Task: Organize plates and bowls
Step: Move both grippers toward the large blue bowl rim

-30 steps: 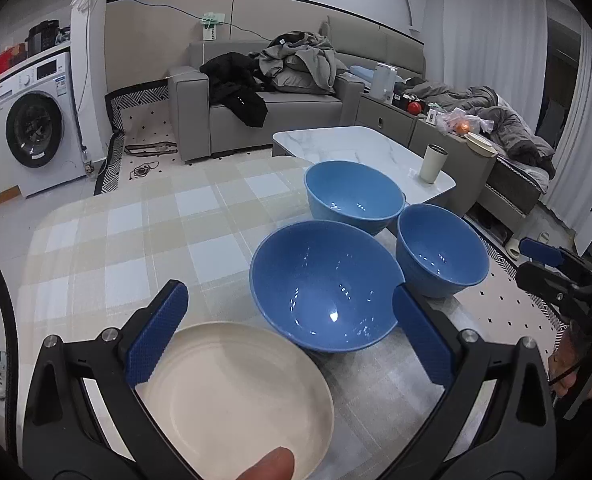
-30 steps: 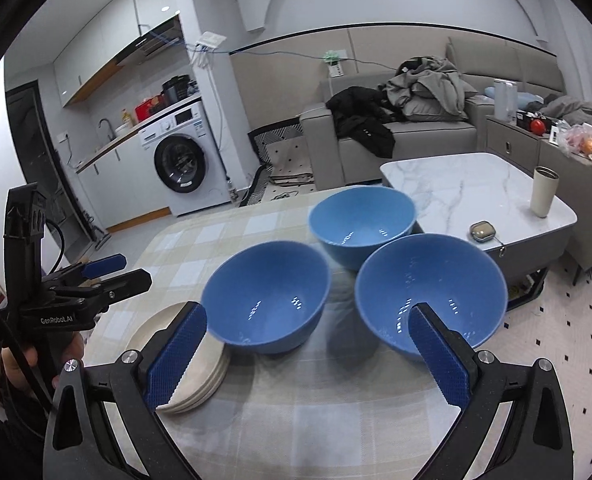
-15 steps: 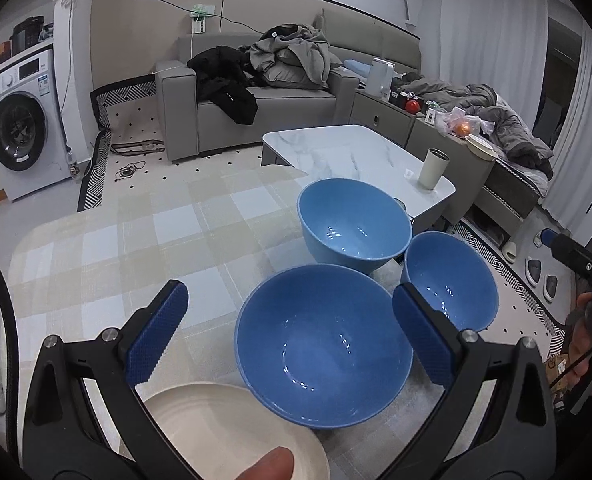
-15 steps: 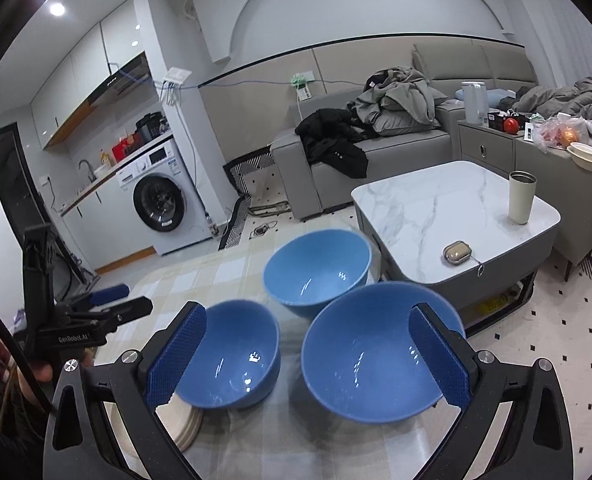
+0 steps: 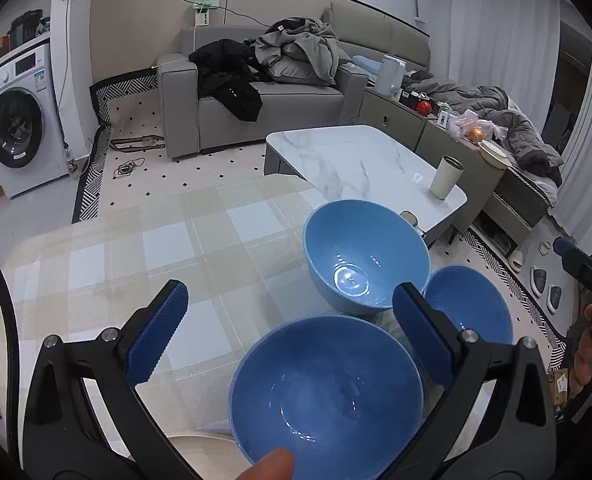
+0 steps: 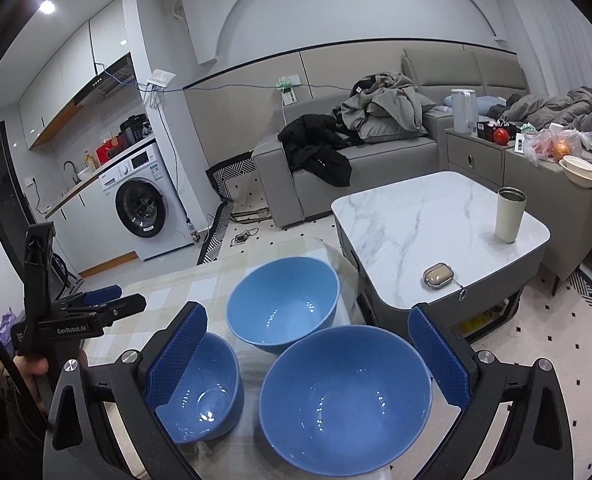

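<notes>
Nearest the left gripper (image 5: 290, 334), jaws wide apart and empty, a blue bowl (image 5: 328, 396) stands upright, mouth up, on the checked tabletop (image 5: 136, 248), beside a cream plate (image 5: 204, 450) at the frame's bottom edge. The right gripper (image 6: 308, 354), jaws likewise apart, hovers over a second bowl (image 6: 346, 400). A third bowl (image 6: 284, 308) stands farther back, also mouth up. Round, they have no long axis.

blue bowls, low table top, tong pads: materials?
Bowls: glossy glazed ceramic or melamine; sharp light glints inside, can't tell which. Low table top: marble or marble-look slab, white with grey veins, satin sheen. Pads on the right tongs: blue, textured, matte, probably rubber or printed plastic.
</notes>
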Action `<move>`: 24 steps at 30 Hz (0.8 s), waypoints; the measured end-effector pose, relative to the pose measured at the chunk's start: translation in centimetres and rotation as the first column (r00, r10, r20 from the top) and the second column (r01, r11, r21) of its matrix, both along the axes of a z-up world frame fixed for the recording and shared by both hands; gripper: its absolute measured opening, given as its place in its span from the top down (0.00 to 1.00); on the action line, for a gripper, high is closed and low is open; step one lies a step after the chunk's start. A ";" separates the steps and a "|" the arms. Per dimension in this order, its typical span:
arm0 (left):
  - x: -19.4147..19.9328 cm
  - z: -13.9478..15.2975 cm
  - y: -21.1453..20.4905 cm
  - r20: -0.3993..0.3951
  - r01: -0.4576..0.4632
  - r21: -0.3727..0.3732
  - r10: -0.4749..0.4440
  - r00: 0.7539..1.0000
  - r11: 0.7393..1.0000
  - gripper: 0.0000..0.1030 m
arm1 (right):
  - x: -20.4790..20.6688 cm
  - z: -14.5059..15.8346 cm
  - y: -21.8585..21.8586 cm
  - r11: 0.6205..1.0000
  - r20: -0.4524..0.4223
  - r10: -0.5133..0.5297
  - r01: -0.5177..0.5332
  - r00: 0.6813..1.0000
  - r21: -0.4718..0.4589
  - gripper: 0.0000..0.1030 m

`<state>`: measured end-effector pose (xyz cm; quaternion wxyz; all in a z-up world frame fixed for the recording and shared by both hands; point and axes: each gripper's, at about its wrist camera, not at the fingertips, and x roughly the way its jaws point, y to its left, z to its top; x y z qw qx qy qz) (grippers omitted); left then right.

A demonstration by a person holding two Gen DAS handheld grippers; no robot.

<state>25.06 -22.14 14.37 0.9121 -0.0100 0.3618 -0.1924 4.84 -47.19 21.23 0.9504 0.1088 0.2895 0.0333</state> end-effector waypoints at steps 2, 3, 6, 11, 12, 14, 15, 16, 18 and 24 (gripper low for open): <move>1.0 -0.4 -0.5 -0.006 -0.002 0.006 0.002 1.000 1.000 0.01 | 1.1 -0.6 -0.3 1.000 -0.022 0.006 -0.006 1.000 0.015 0.00; 1.6 -0.7 -0.7 -0.013 -0.006 0.012 0.006 1.000 1.000 0.01 | 1.6 -0.9 -0.3 1.000 -0.033 0.009 -0.008 0.999 0.017 0.00; 3.6 -1.8 -1.5 -0.037 -0.012 0.017 0.012 0.999 1.000 0.01 | 3.2 -1.9 -0.4 1.000 -0.066 0.019 -0.018 0.998 0.012 0.00; 6.2 -3.7 -2.7 -0.071 -0.009 0.026 0.011 0.997 1.000 0.01 | 5.5 -3.6 -0.5 1.000 -0.118 0.031 -0.031 0.992 0.001 0.00; 6.6 -4.1 -2.9 -0.077 -0.011 0.028 0.013 0.997 1.000 0.01 | 6.0 -3.8 -0.5 0.999 -0.127 0.034 -0.034 0.991 0.000 0.00; 7.7 -4.8 -3.4 -0.089 -0.014 0.032 0.017 0.996 0.999 0.01 | 6.9 -4.3 -0.5 0.999 -0.142 0.042 -0.043 0.989 -0.005 0.00; 8.2 -5.1 -3.6 -0.096 -0.013 0.031 0.016 0.995 0.999 0.01 | 7.3 -4.4 -0.5 0.999 -0.147 0.045 -0.046 0.988 -0.009 0.00; 8.7 -5.4 -3.8 -0.102 -0.011 0.028 0.014 0.995 1.000 0.01 | 7.7 -4.6 -0.4 0.999 -0.153 0.046 -0.049 0.987 -0.016 0.00; 9.5 -5.8 -4.2 -0.110 -0.005 0.024 0.008 0.994 1.000 0.01 | 8.4 -4.9 -0.1 0.998 -0.162 0.053 -0.059 0.985 -0.033 0.00; 11.0 -7.1 -4.9 -0.136 0.003 0.030 0.001 0.991 1.000 0.02 | 10.2 -6.2 0.5 0.996 -0.193 0.073 -0.082 0.978 -0.041 0.00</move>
